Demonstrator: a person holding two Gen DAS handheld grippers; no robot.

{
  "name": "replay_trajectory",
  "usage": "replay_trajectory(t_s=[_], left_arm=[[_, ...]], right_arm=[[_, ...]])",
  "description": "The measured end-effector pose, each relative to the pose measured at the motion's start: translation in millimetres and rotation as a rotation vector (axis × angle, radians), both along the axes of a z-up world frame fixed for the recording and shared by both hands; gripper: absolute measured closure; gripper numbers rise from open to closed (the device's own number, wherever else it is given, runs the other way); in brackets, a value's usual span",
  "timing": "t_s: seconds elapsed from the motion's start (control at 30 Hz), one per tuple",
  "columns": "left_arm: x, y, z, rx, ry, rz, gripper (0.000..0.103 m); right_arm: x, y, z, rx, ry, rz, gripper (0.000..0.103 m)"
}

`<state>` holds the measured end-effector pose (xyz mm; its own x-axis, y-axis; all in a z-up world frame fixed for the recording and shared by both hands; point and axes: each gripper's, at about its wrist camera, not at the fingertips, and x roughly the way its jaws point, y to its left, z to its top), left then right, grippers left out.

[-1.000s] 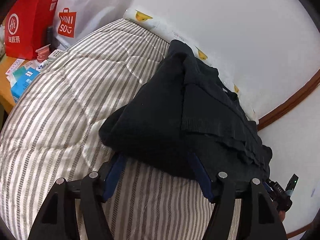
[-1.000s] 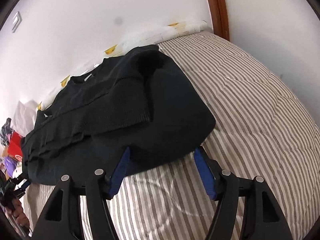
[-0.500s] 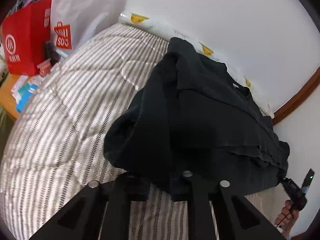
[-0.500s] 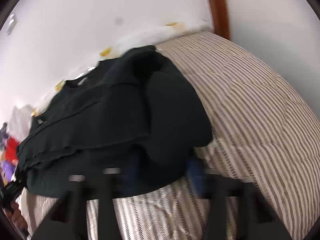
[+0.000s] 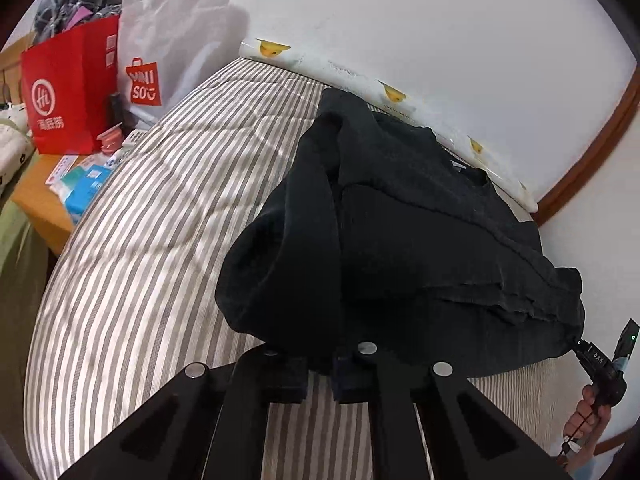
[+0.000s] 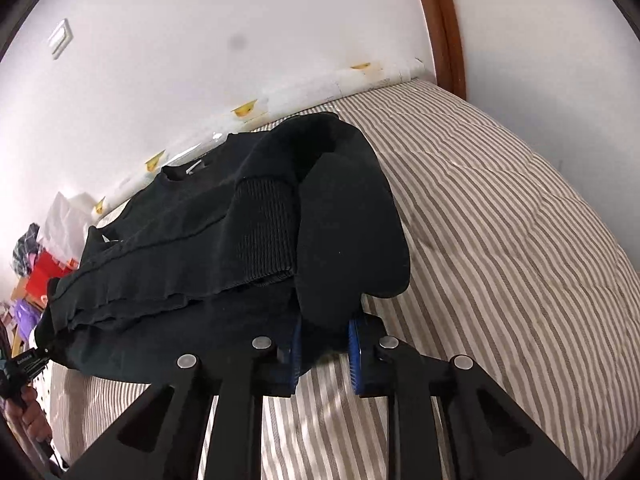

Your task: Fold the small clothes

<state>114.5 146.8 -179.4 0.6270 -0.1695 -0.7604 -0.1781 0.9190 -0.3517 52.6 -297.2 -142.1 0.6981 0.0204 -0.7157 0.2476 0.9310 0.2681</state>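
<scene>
A black knit sweater (image 5: 400,240) lies partly folded on a striped bed (image 5: 152,240), sleeves folded in on top. My left gripper (image 5: 320,364) is shut on the sweater's near hem at its left corner and lifts it off the bed. In the right wrist view my right gripper (image 6: 324,344) is shut on the sweater (image 6: 224,248) at its right hem corner, blue pads pinching the cloth, which bulges up over the jaws. The hem hangs raised between both grippers.
A white wall runs behind the bed (image 6: 500,220), with a brown wooden trim (image 6: 444,28) at the corner. A red bag (image 5: 68,92) and a white MINISO bag (image 5: 160,60) stand beyond the bed's left end, by a small wooden table with packets (image 5: 80,188).
Both grippers went from open around the hem to shut on it. They have lifted the hem corners, and the cloth now bunches up above the jaws.
</scene>
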Motion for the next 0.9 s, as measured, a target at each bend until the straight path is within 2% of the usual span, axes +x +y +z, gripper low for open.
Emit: replay_trajectory(t_s=[0.2, 0.43, 0.57, 0.63, 0.8, 0.9], left_arm=[[-44, -4, 1, 0.046, 0.001, -0.015, 0.095], [-74, -8, 2, 0.090, -0.009, -0.033, 0.095], [-80, -9, 3, 0.117, -0.008, -0.041, 0.094], [-82, -9, 4, 0.120, -0.006, -0.043, 0.094], [-88, -10, 5, 0.143, -0.004, -0.059, 0.092], [-95, -8, 7, 0.149, -0.004, -0.063, 0.088]], right_arm=[[-45, 5, 0, -0.004, -0.003, 0.005, 0.084], [-83, 8, -3, -0.013, 0.003, 0.000, 0.084], [-91, 11, -6, -0.048, 0.023, -0.011, 0.081], [-95, 11, -4, -0.060, 0.023, -0.015, 0.076], [-103, 9, 10, -0.079, 0.006, -0.032, 0.073], [-105, 14, 21, -0.134, -0.015, -0.024, 0.073]])
